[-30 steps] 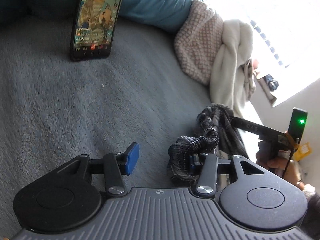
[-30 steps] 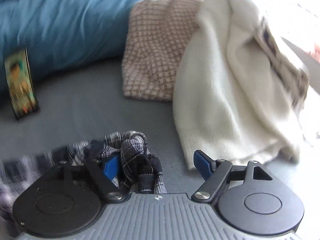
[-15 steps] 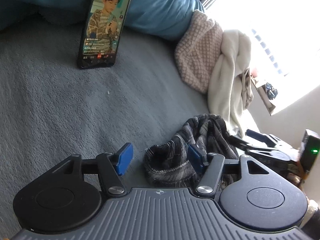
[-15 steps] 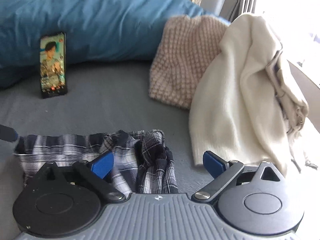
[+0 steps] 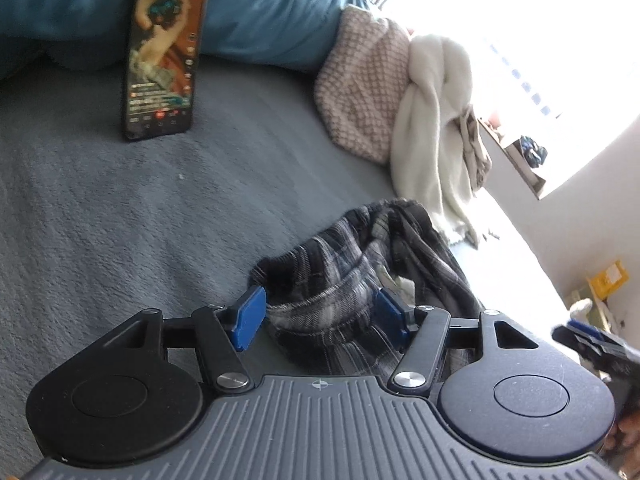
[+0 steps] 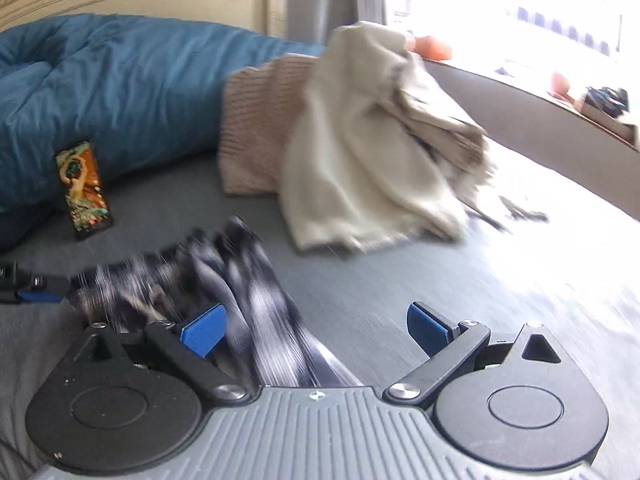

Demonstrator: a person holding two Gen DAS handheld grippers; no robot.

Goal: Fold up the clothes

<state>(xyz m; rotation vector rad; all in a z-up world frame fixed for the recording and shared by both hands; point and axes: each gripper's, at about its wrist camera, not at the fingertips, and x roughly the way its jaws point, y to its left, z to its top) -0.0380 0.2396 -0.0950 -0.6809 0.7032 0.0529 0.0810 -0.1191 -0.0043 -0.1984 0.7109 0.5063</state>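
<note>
A dark grey plaid garment (image 5: 360, 280) lies crumpled on the grey bed cover (image 5: 120, 220). My left gripper (image 5: 320, 314) is open, its blue pads on either side of the garment's waistband edge. In the right wrist view the same garment (image 6: 240, 300) is motion-blurred and runs under the left side of my right gripper (image 6: 316, 326), which is open wide. The left gripper's tip (image 6: 36, 290) shows at the garment's far left end. A cream garment (image 6: 360, 168) and a beige knit one (image 6: 260, 128) are piled behind.
A phone (image 5: 164, 52) with a lit screen leans against a blue duvet (image 5: 260, 12); the phone also shows in the right wrist view (image 6: 84, 188). A bright window and sill (image 6: 540, 92) lie to the right. The bed edge (image 5: 532, 264) drops off at right.
The left gripper's pads have moved closer together around the waistband. The right gripper has pulled back and risen, still open; the plaid garment is stretched out longer between the grippers.
</note>
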